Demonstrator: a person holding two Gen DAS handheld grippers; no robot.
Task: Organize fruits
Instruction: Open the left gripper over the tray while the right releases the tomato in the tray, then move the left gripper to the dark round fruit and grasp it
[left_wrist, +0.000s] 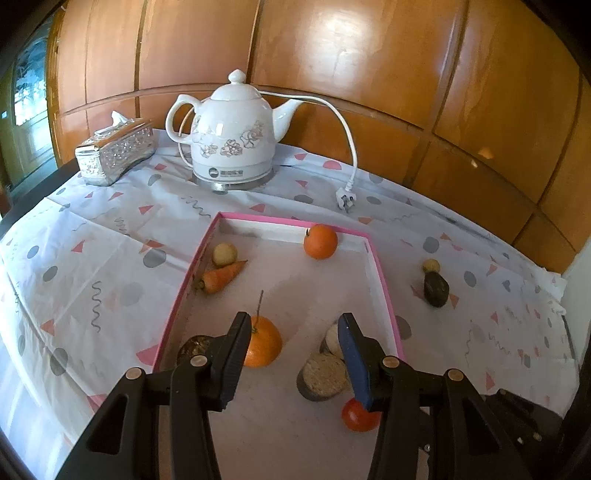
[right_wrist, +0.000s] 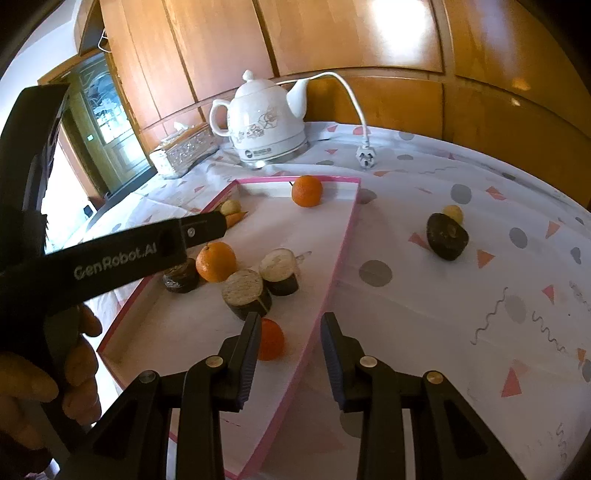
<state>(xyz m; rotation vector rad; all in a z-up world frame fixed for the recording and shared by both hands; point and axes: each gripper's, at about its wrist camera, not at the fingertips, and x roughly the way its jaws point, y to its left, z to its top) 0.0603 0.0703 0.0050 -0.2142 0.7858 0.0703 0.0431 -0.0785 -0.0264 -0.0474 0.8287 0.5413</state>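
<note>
A pink-rimmed white tray (left_wrist: 384, 280) (right_wrist: 343, 236) lies on the tablecloth. In it are two oranges (left_wrist: 320, 242) (left_wrist: 263, 343), a carrot (left_wrist: 221, 277), a small pale round fruit (left_wrist: 224, 254), a small red-orange fruit (left_wrist: 358, 415) (right_wrist: 271, 339), two cut dark-skinned pieces (left_wrist: 323, 374) (right_wrist: 243, 291) (right_wrist: 280, 271) and a dark lump (right_wrist: 181, 275). Outside the tray to its right lie a dark avocado-like fruit (left_wrist: 436, 288) (right_wrist: 446, 236) and a small yellow fruit (left_wrist: 431, 265) (right_wrist: 453, 212). My left gripper (left_wrist: 295, 354) is open and empty above the tray. My right gripper (right_wrist: 290, 354) is open and empty over the tray's right rim.
A white floral electric kettle (left_wrist: 231, 136) (right_wrist: 266, 122) stands at the back with its cord and plug (left_wrist: 345, 201) (right_wrist: 365, 157) on the cloth. A silver tissue box (left_wrist: 114, 153) (right_wrist: 184, 151) stands to its left. Wooden panelling rises behind the table.
</note>
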